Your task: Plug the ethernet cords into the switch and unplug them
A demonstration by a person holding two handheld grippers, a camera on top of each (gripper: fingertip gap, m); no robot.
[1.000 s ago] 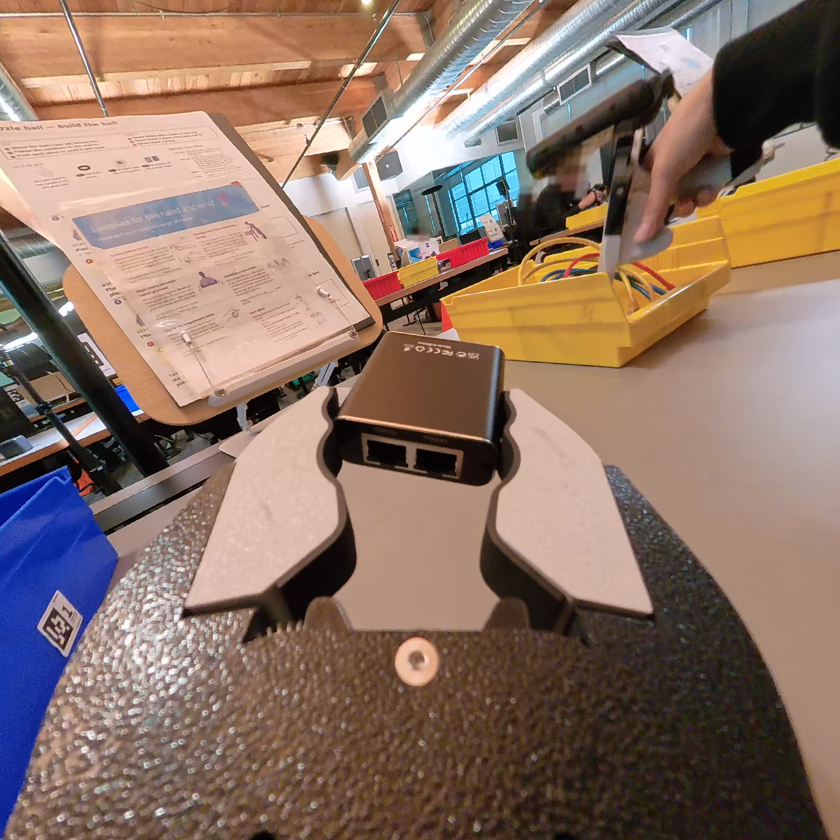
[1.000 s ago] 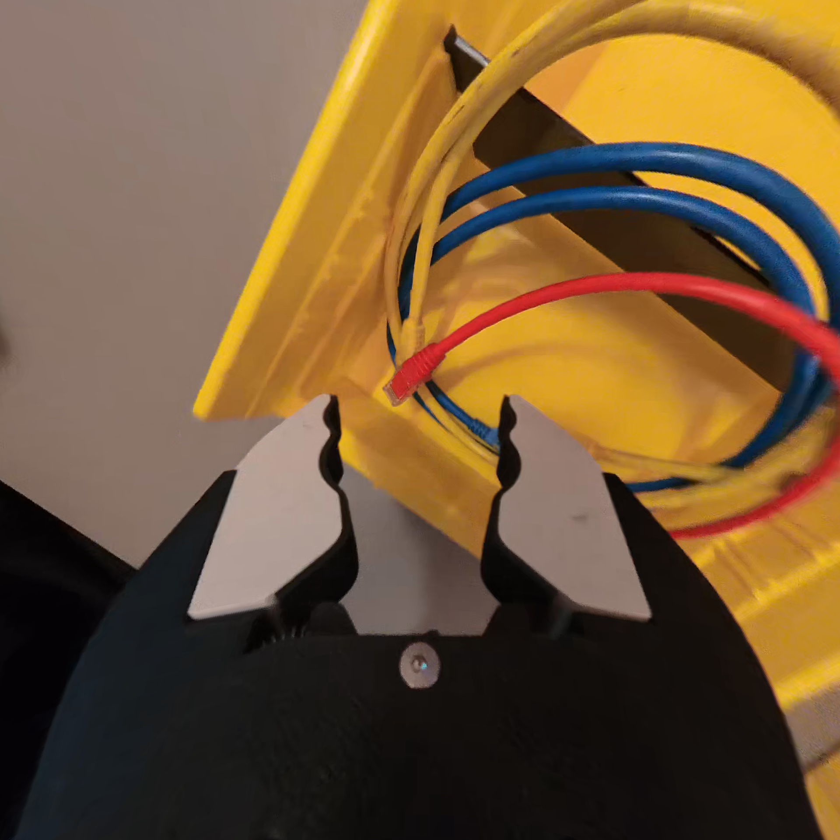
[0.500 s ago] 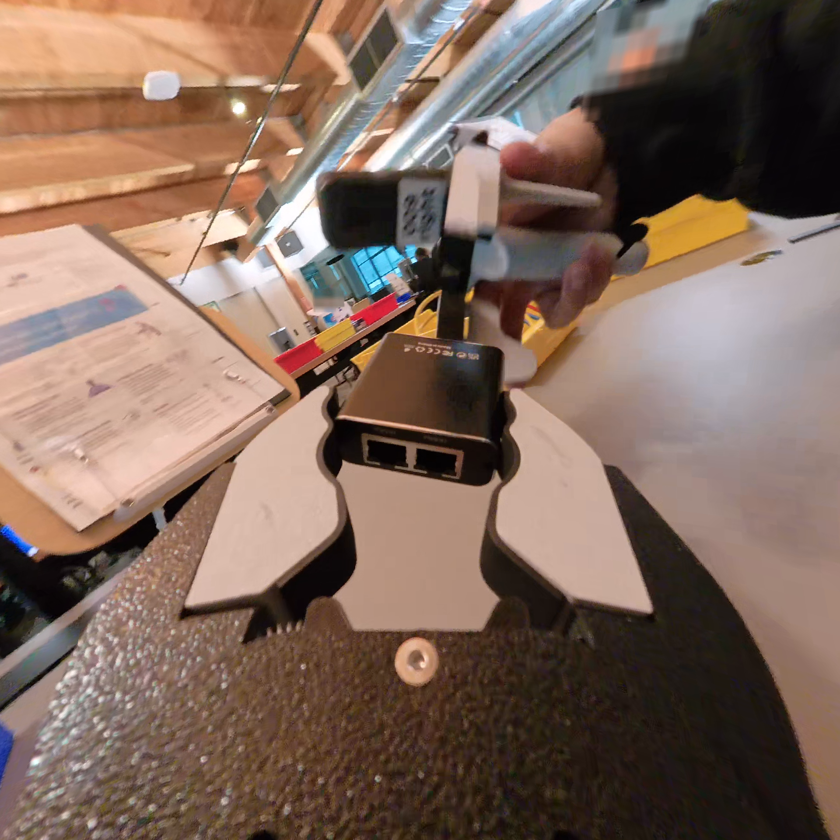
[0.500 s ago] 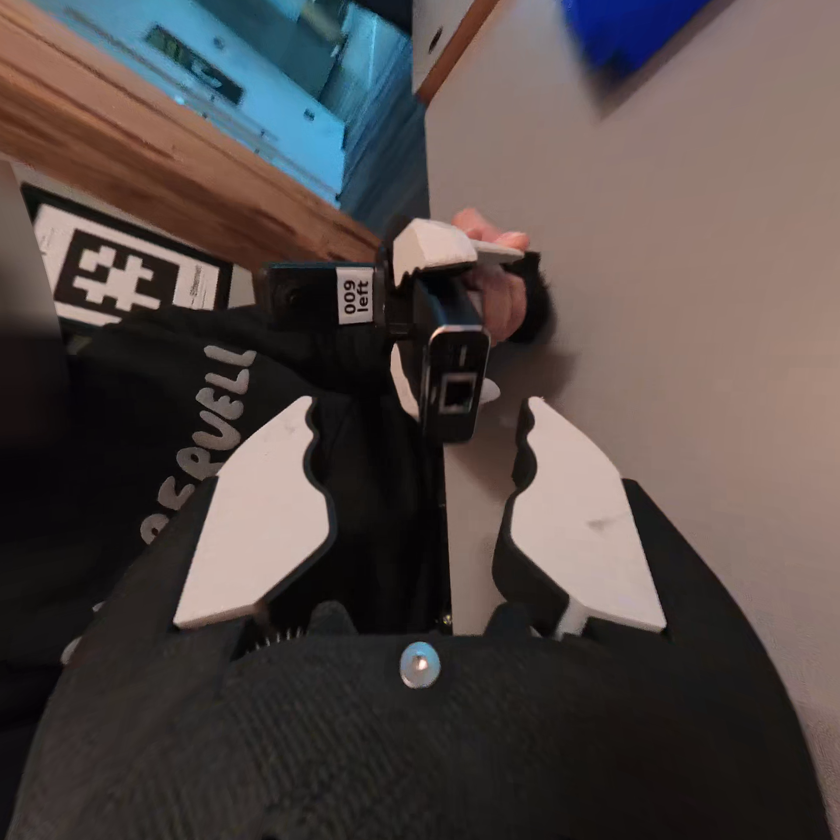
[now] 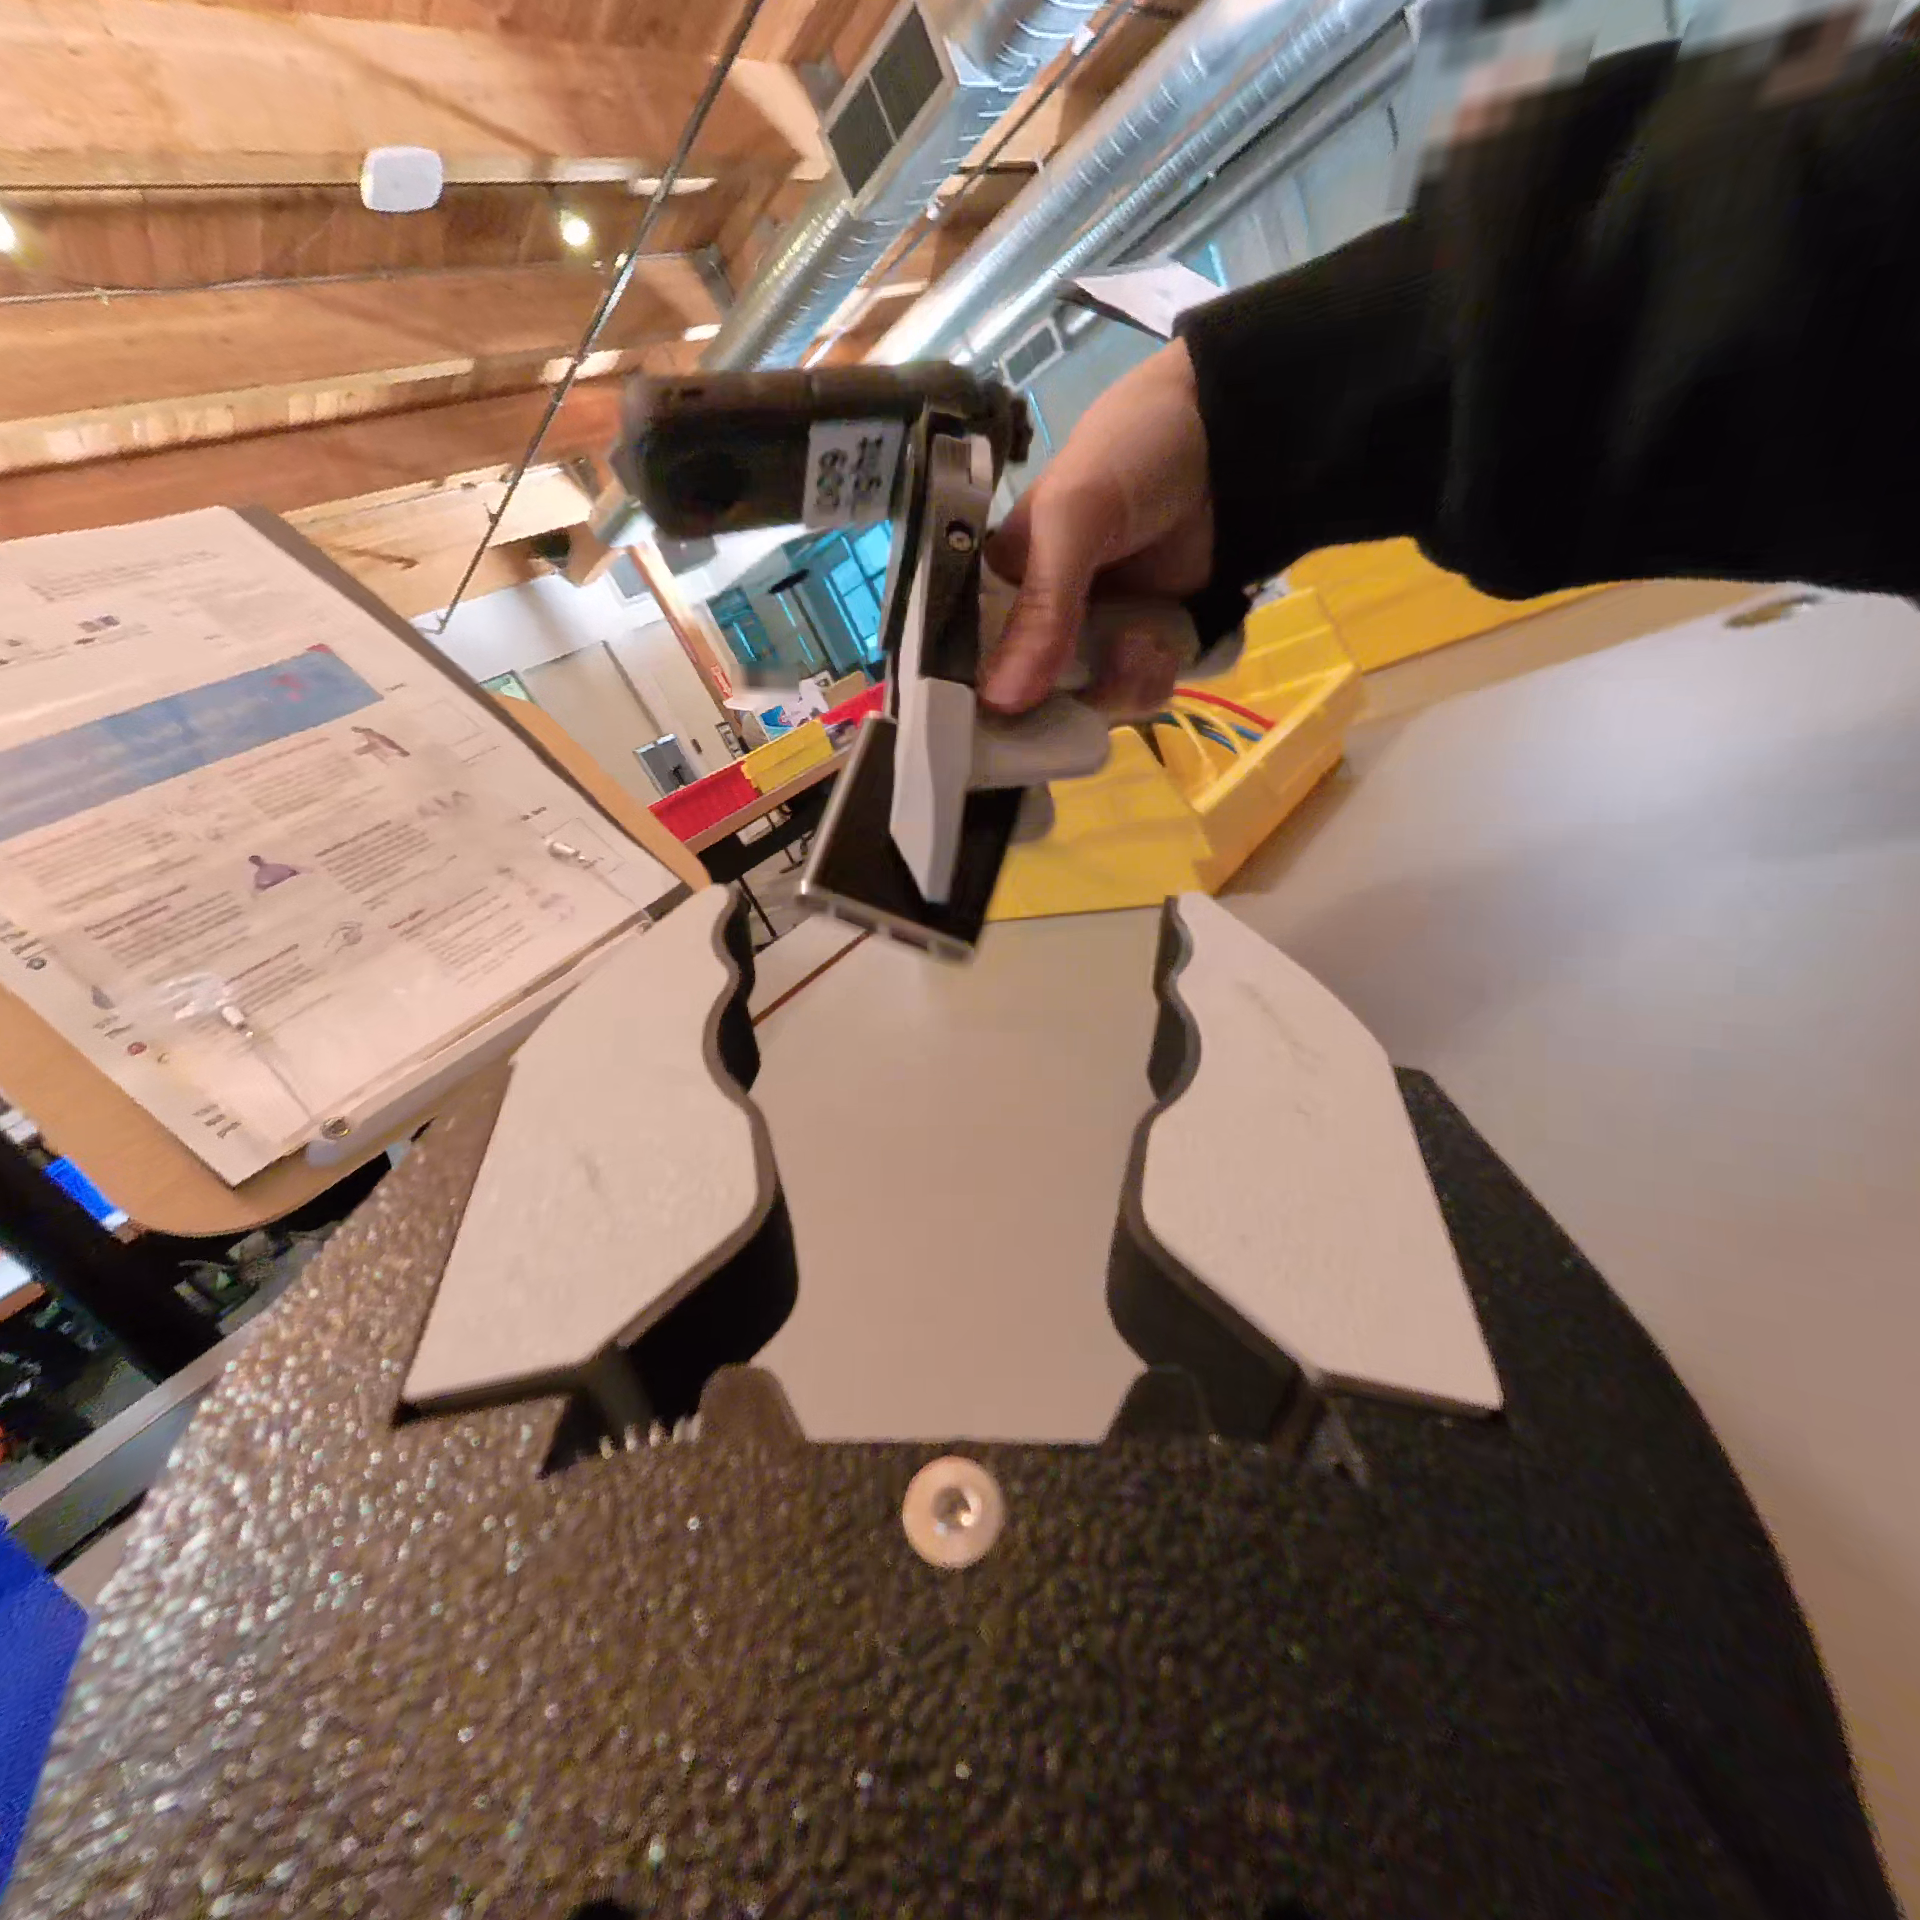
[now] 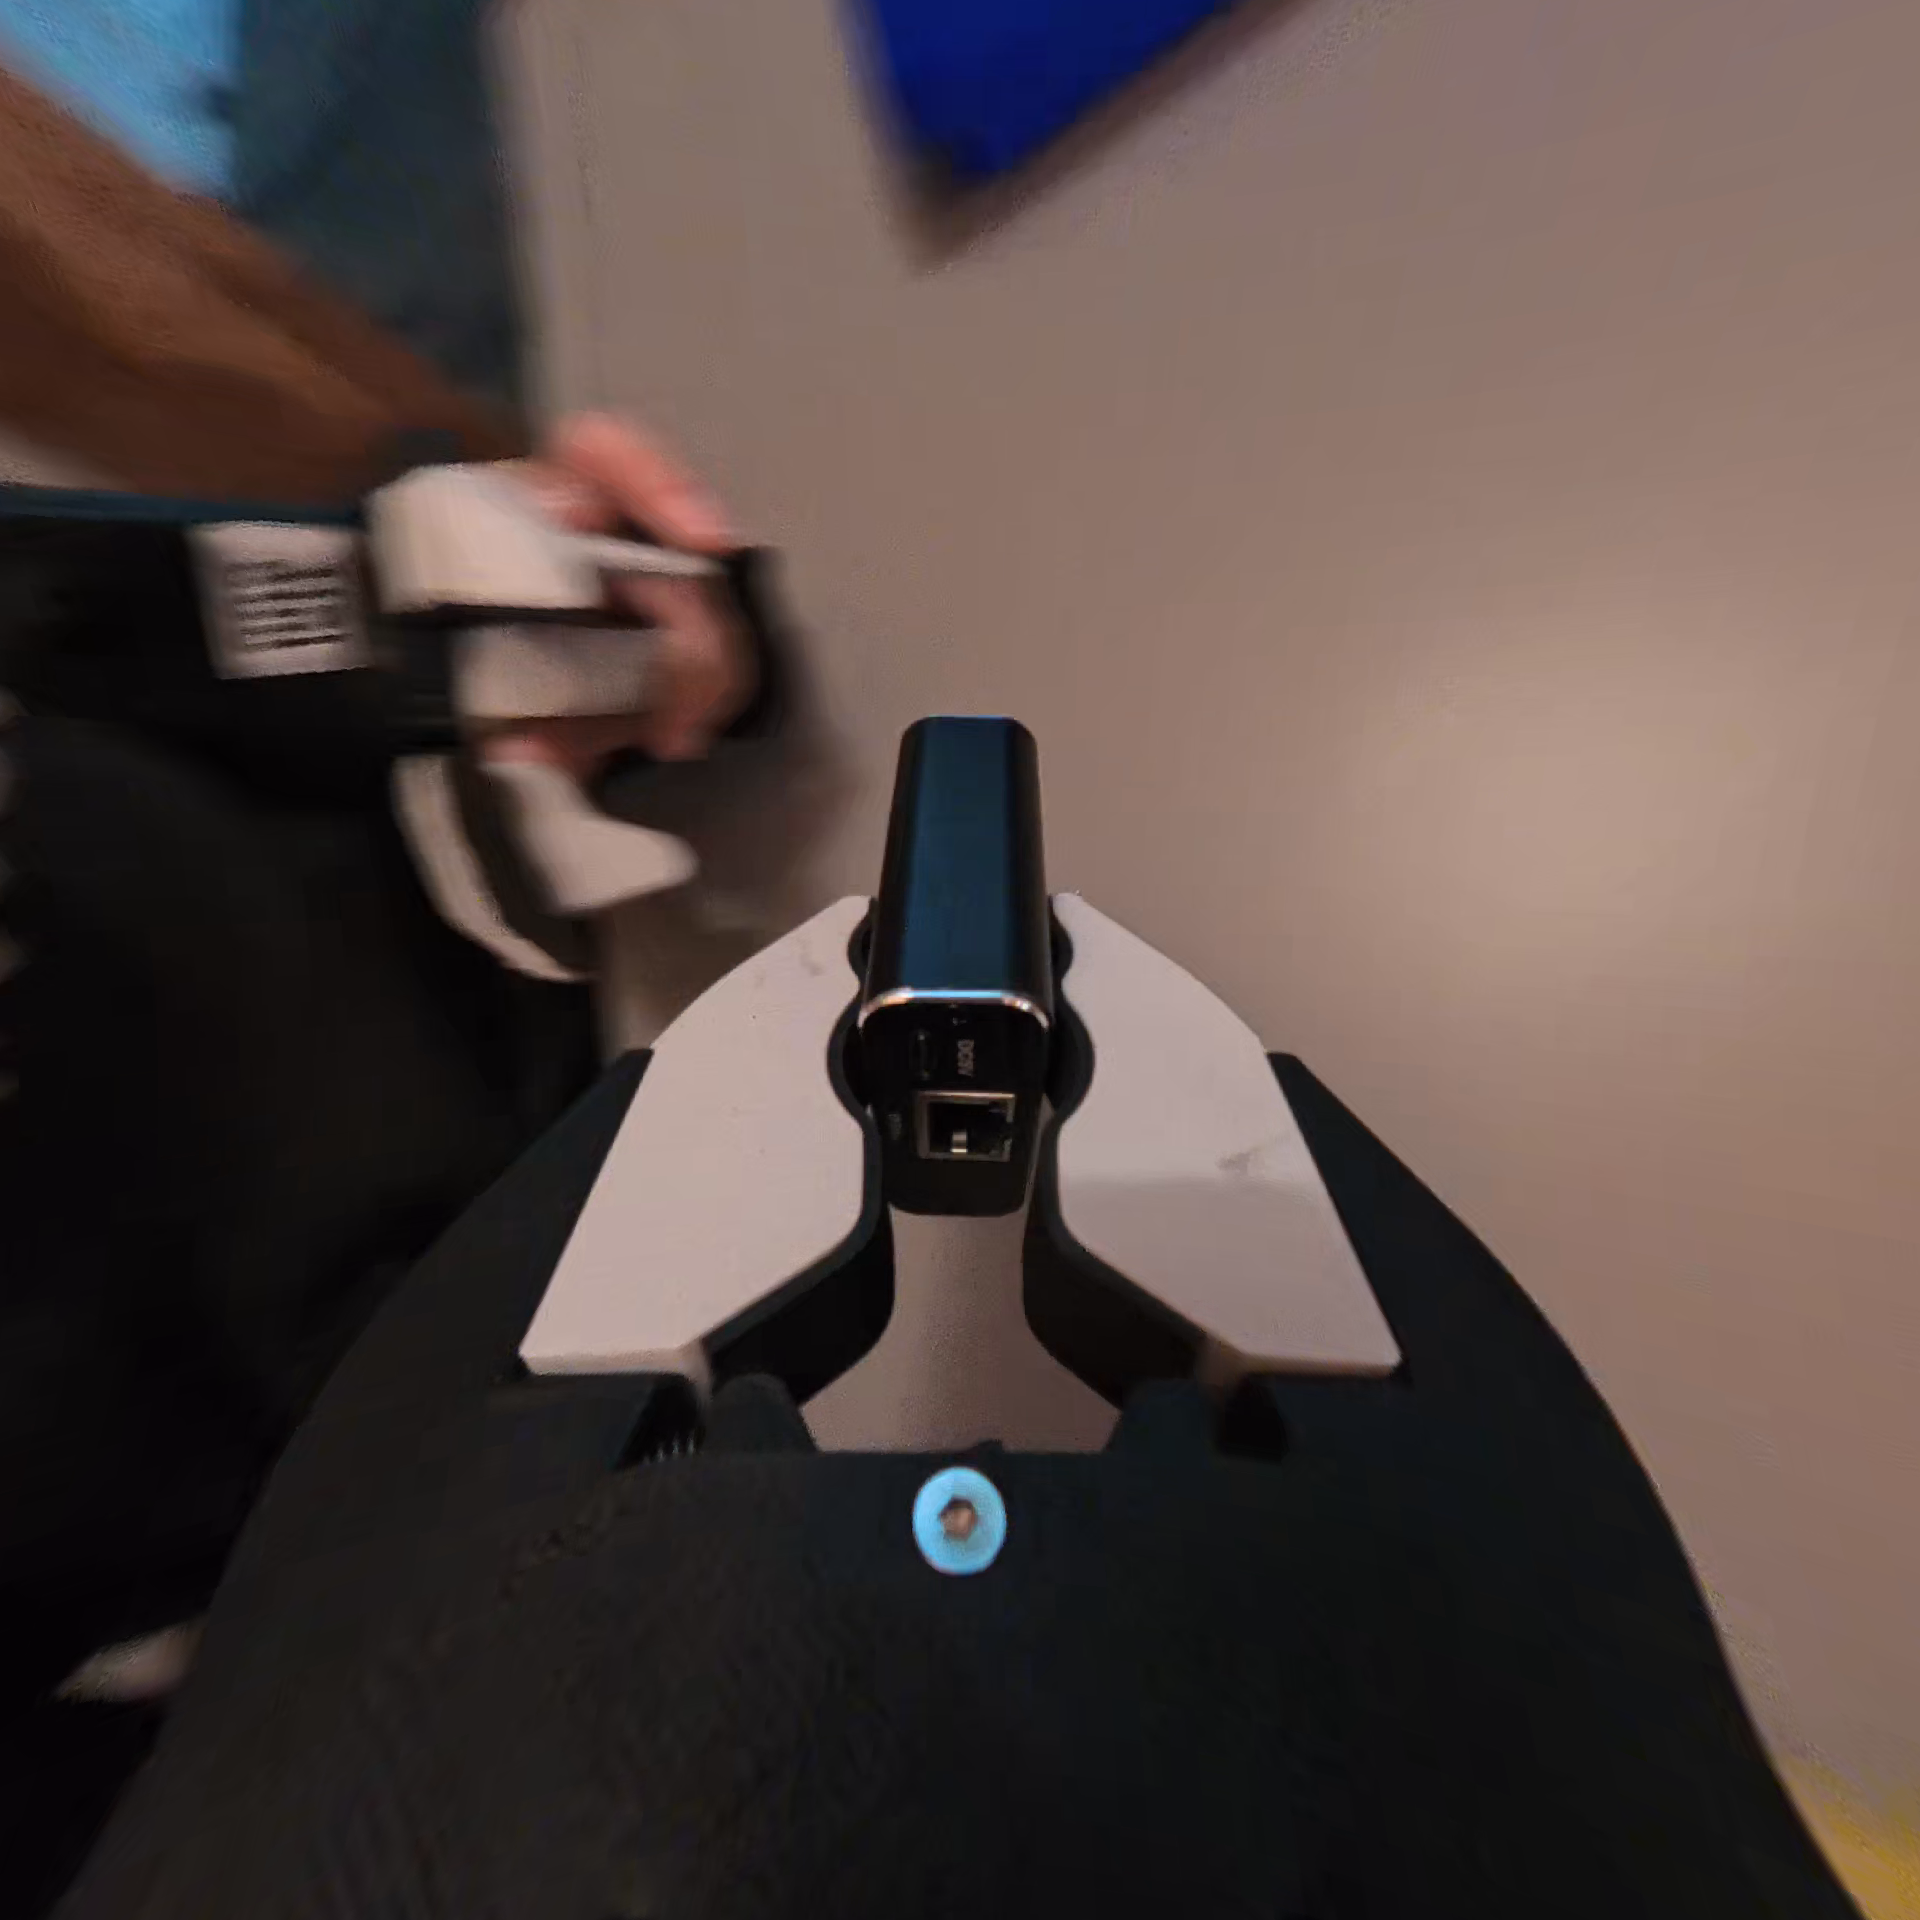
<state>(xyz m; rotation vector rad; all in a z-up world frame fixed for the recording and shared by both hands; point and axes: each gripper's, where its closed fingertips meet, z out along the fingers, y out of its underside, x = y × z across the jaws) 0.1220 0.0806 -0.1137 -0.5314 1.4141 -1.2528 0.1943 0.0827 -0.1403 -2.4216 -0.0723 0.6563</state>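
Observation:
The small black switch (image 6: 961, 997) is clamped on edge between my right gripper's (image 6: 961, 914) two fingers, one port end facing the camera. In the left wrist view the same switch (image 5: 899, 857) hangs in the right gripper just beyond my left fingertips, above the grey table (image 5: 1558, 935). My left gripper (image 5: 951, 925) is open and empty. It also shows blurred at the left of the right wrist view (image 6: 540, 727), held by a hand. Red, blue and yellow ethernet cords (image 5: 1210, 717) lie in a yellow bin (image 5: 1268, 769) behind the right gripper.
An instruction sheet on a tilted wooden board (image 5: 260, 831) stands at the left. A blue bin shows at the lower left of the left wrist view (image 5: 26, 1704) and at the top of the right wrist view (image 6: 1018, 73). More yellow bins (image 5: 1434, 592) sit at the table's far edge.
The switch passed from my left gripper to my right one. The right gripper left the cord bin, swung over and shut on it; the left gripper opened and pulled back.

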